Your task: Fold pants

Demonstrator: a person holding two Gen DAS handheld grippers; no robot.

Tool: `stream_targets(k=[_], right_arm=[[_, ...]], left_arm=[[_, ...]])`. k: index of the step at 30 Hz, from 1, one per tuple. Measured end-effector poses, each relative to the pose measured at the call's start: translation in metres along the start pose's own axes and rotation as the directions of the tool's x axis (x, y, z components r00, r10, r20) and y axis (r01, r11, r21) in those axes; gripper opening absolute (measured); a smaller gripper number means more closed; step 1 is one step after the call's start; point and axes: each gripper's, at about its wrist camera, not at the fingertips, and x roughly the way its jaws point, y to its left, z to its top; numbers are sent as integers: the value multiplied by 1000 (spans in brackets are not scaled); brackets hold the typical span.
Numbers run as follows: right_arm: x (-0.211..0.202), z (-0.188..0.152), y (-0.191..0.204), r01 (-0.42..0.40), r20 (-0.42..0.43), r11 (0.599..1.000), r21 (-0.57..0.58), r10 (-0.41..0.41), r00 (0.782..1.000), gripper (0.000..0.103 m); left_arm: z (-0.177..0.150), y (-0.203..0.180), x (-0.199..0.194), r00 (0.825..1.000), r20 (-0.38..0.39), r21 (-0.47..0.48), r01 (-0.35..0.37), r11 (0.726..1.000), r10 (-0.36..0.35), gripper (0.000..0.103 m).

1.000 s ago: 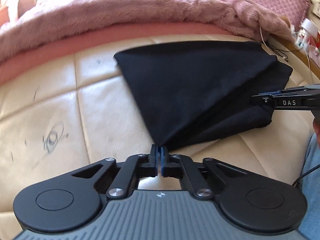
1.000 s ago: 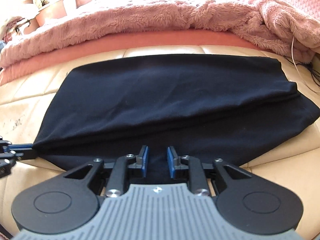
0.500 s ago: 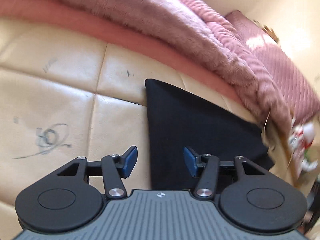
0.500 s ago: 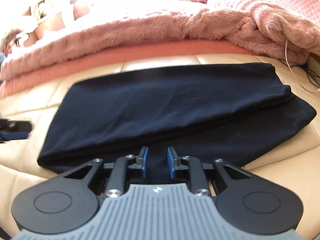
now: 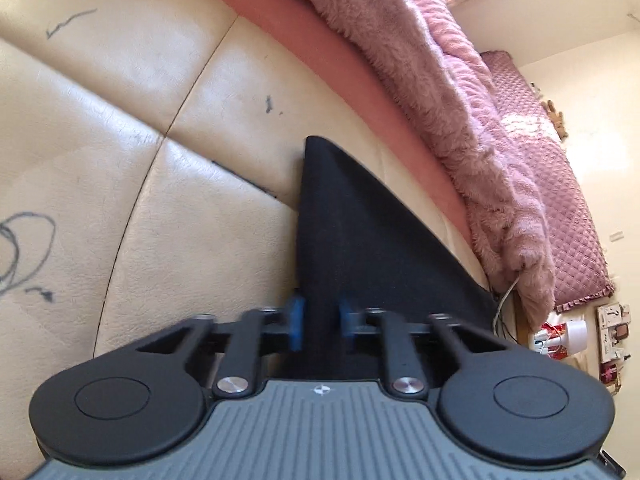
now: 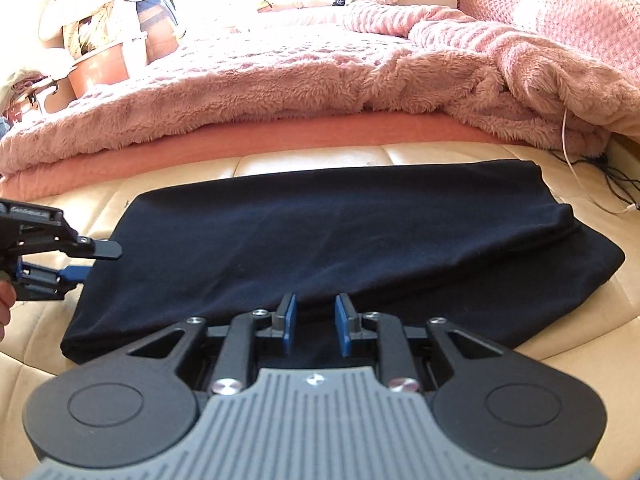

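Note:
The black pants (image 6: 320, 232) lie folded in a long band on the cream leather surface (image 6: 580, 340). My right gripper (image 6: 316, 320) is at the near long edge, its blue pads narrow with black cloth pinched between them. My left gripper (image 6: 98, 260) is rolled on its side at the band's left end, one finger above the cloth and one below. In the left wrist view the pants (image 5: 360, 240) run away as a dark wedge. There the left gripper (image 5: 320, 320) is closing, with cloth filling the gap between its pads. A hand (image 6: 4, 304) shows at the left edge.
A fluffy pink blanket (image 6: 280, 80) and a pink mattress edge (image 6: 280, 136) run behind the pants. White and black cables (image 6: 568, 152) trail at the far right. A pink quilted cushion (image 6: 580, 12) and a basket of clutter (image 6: 100, 48) stand farther back. Pen scribbles (image 5: 24, 248) mark the leather.
My left gripper let go of the pants' corner, opened wide, rolled and moved to the left end, then narrowed over the cloth. The pants settled flat. The right gripper kept its hold.

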Motion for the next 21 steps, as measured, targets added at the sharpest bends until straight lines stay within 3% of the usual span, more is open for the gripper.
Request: stream_targets(k=[8,14,18,21], right_arm=[[-1,0,6,20,-12,999,-29,-20,1000,17],[-3,5,23,-54,-35,996,-72,51,998,17],[0,11,48,-118,-66,986,-118,110,992,17],[4,17,72,-181,-103,966,-183,164,981,17]], left_arm=[[-4,-2,-34,996,36,11,-84,996,83,7],[9,24,-98,982,62,-14,-175,984,176,7],[22,39,-143,959,116,-25,-259,966,260,7],[33,41,-168,924,138,-24,-356,934,356,7]])
